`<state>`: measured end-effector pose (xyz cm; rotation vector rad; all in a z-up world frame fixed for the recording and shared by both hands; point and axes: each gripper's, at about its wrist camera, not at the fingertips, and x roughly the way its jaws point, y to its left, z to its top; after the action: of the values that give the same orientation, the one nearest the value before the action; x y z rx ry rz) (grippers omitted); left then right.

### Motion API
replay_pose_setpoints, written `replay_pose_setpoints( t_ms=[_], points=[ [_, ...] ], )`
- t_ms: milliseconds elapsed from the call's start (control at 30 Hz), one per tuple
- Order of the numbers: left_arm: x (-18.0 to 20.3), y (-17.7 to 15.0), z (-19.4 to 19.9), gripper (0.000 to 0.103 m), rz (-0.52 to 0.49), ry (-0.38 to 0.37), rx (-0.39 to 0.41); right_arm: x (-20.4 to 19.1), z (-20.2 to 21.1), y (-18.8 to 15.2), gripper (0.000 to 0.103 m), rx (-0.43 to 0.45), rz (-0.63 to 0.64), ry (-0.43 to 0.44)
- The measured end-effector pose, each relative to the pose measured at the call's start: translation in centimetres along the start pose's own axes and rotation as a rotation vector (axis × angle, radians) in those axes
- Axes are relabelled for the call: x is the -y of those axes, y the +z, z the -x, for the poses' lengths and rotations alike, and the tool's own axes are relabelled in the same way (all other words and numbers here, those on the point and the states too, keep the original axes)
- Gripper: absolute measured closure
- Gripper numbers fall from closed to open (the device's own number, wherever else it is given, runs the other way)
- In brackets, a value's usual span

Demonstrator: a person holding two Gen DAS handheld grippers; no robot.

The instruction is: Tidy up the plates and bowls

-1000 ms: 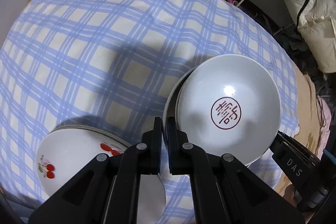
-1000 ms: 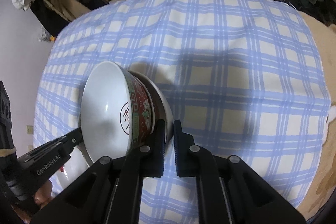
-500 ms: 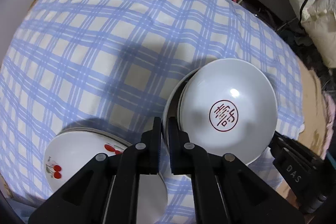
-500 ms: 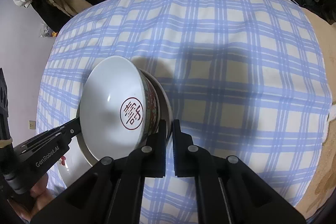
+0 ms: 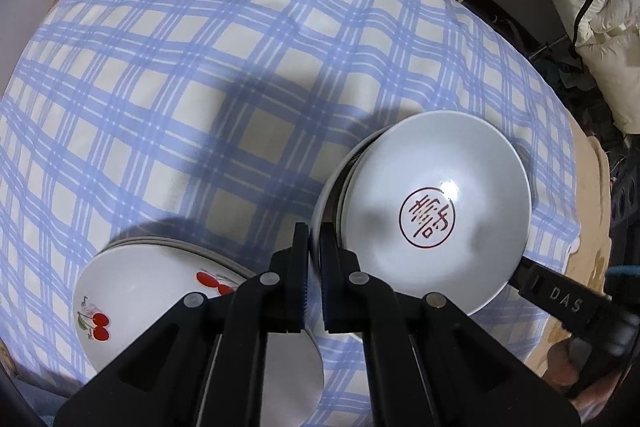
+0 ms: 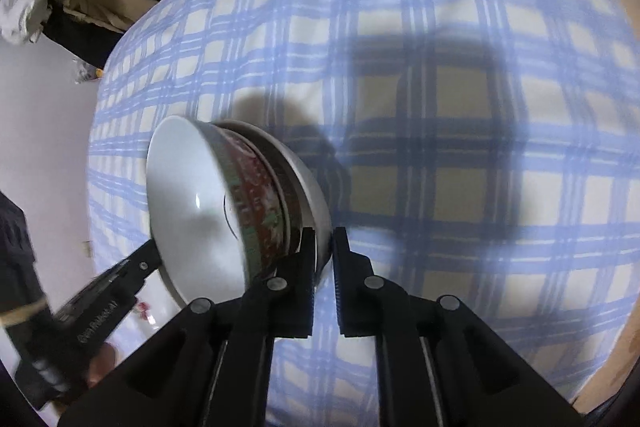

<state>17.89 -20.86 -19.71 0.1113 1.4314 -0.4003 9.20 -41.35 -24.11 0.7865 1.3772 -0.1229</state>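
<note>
Left gripper [image 5: 314, 247] clamped narrow on the near rim of the bowl stack [image 5: 432, 215]; right gripper [image 6: 323, 251] pinched likewise on the opposite rim. Stack held aloft between both, above the checked tablecloth [image 5: 200, 67], just right of the cherry plates [image 5: 160, 287] resting on that cloth.

Glazed ceramic — stiff, heavy when nested, slick, liable to chip. Best hold judged at the outermost rim, both sides, kept level.

Against the view of a second ago: stack tipped further on edge in the right wrist view, red band more exposed, picture blurred — apparently mid-swing. Clamps unchanged.
</note>
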Motion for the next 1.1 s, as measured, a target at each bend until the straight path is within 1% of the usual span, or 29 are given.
replay_pose_setpoints(
  t_ms=[100,200,267,333,433,500,600,733,867,1000,1100],
  points=[
    [-0.1,0.0,-0.1,0.099,0.01,-0.012,-0.004,-0.2,0.1,-0.1,0.09,-0.005,0.022,-0.005],
    [-0.2,0.0,-0.2,0.099,0.017,-0.016,-0.005,-0.7,0.5,-0.5,0.09,0.032,0.032,-0.037],
    [-0.1,0.0,-0.3,0.1,0.006,-0.003,0.0,-1.2,0.5,-0.7,0.09,0.058,0.057,-0.058],
    [0.1,0.1,-0.2,0.1,-0.006,0.017,0.009,-1.3,0.4,-0.5,0.091,0.062,0.075,-0.065],
    [0.7,0.1,-0.2,0.1,-0.032,0.055,0.016,-1.5,0.4,-0.5,0.091,0.061,0.065,-0.064],
    [0.9,0.2,-0.3,0.1,-0.031,0.059,0.007,-1.7,0.4,-0.4,0.093,0.067,0.058,-0.076],
    [0.8,0.5,-0.4,0.1,-0.012,0.054,-0.013,-2.3,0.3,-0.5,0.094,0.077,0.066,-0.11],
    [0.2,0.5,-0.4,0.1,0.031,0.035,-0.017,-3.3,0.4,-1.1,0.095,0.123,0.096,-0.173],
    [-0.1,0.5,-0.4,0.1,0.037,0.023,-0.015,-4.8,0.3,-1.7,0.095,0.16,0.142,-0.247],
    [-0.7,0.3,-0.2,0.1,0.043,0.005,-0.014,-5.3,0.3,-1.7,0.095,0.174,0.16,-0.266],
    [-0.4,0.4,0.3,0.1,0.015,0.009,-0.018,-5.8,0.6,-2.0,0.095,0.184,0.191,-0.267]
  ],
)
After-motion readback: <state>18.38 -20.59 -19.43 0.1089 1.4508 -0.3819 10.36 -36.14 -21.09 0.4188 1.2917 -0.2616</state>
